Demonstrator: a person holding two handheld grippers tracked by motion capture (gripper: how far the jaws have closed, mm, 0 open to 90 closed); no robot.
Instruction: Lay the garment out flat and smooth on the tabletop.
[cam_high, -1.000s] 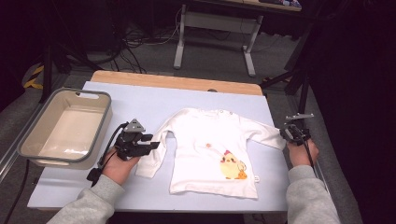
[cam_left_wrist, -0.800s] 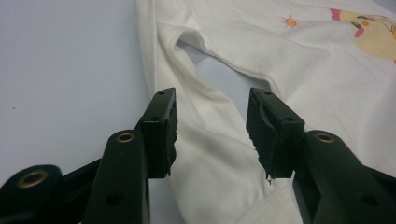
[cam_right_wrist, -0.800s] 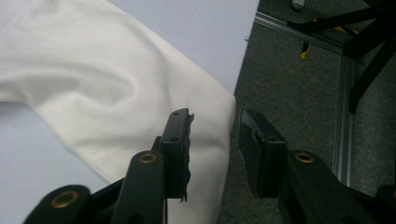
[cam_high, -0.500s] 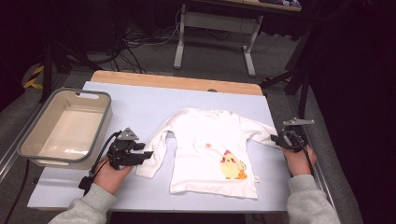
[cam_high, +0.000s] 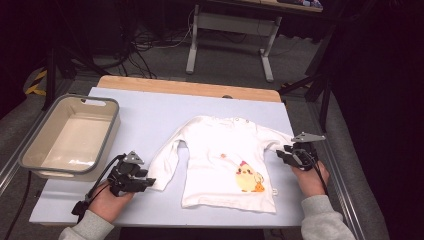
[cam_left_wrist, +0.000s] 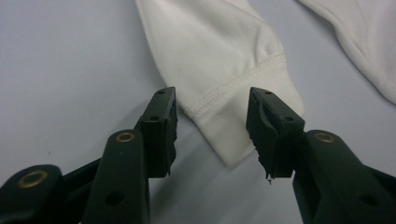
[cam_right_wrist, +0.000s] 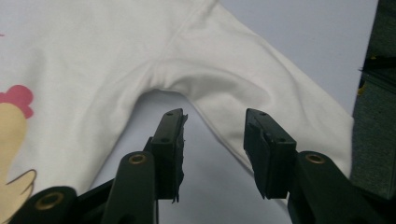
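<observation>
Sleeve cuff (cam_left_wrist: 238, 100) between parted left gripper (cam_left_wrist: 212, 126) jaws, seemingly ungripped.

No legible txt or labels anywhere.

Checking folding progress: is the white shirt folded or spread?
Spread: the white long-sleeved shirt lies flat, both sleeves out sideways.

Worktop (cam_high: 150, 107) mostly open: bare strip behind the shirt (cam_high: 225, 150), bare patch between shirt and tub (cam_high: 70, 132). Tub sits at the left edge, the only tall obstacle, blocks low sweeps there. Shirt lies flat mid-worktop, sleeves spread. Left tongs (cam_left_wrist: 212, 128) straddle the cuff (cam_left_wrist: 243, 93); right tongs (cam_right_wrist: 212, 140) at the other sleeve's underside. Right worktop edge is close beside the right hand (cam_high: 310, 180).
</observation>
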